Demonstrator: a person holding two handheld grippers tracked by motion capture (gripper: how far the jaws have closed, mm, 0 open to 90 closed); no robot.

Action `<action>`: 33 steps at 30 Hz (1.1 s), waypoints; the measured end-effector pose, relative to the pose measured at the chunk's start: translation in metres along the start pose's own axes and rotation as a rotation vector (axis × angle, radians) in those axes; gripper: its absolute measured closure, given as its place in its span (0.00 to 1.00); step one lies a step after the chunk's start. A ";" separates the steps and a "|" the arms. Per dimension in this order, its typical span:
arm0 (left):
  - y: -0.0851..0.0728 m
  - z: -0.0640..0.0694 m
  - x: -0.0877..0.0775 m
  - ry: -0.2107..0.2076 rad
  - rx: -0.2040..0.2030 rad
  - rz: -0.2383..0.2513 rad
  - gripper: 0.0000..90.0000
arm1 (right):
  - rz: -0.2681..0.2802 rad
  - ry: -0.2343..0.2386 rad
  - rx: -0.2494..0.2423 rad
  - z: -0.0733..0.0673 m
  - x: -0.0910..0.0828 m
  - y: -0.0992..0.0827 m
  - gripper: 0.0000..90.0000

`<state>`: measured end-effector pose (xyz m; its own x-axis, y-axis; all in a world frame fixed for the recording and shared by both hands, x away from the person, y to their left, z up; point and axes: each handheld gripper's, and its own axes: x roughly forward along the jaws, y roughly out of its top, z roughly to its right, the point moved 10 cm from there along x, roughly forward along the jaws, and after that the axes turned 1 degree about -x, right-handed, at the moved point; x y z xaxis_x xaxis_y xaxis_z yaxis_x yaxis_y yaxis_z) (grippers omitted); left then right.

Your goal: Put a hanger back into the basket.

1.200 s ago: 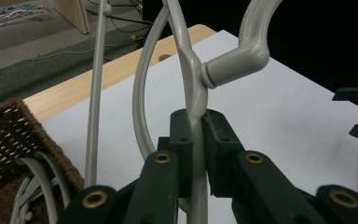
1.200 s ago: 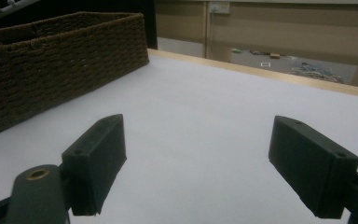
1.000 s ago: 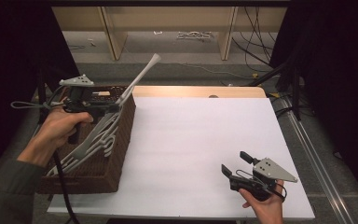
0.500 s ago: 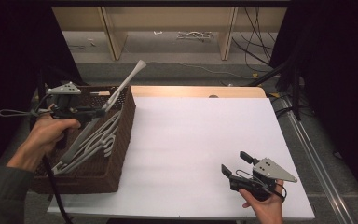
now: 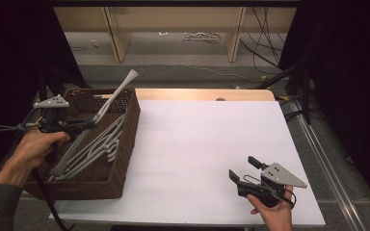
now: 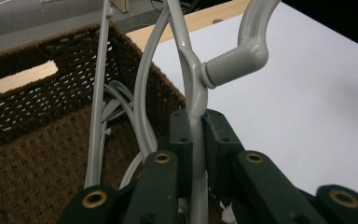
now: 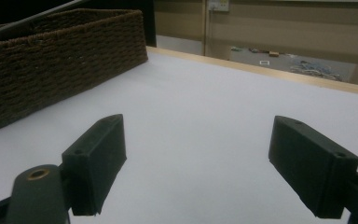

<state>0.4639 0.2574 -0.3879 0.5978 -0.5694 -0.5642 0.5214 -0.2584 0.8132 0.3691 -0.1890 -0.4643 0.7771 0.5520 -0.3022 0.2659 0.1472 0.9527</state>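
- The left gripper pinches a grey hanger tight near its hook.
- The hanger tilts, one end sticking up past the brown basket, the other end down inside it.
- More grey hangers lie in the basket.
- The right gripper rests on the white table, jaws spread wide, holding nothing.

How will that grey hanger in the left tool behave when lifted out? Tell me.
The grey hanger probably stays stiff: its long arm pokes straight above the basket. Likely light, thin plastic. Pinched on a narrow stem by the left tool, it may swivel or snag the other hangers.
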 end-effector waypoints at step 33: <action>-0.064 -0.025 0.007 0.066 0.010 -0.187 0.91 | 0.011 0.007 0.014 -0.001 0.002 0.000 0.22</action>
<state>0.4498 0.2891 -0.4480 0.5301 -0.4585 -0.7133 0.6210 -0.3628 0.6948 0.3702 -0.1875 -0.4649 0.7761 0.5591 -0.2918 0.2655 0.1301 0.9553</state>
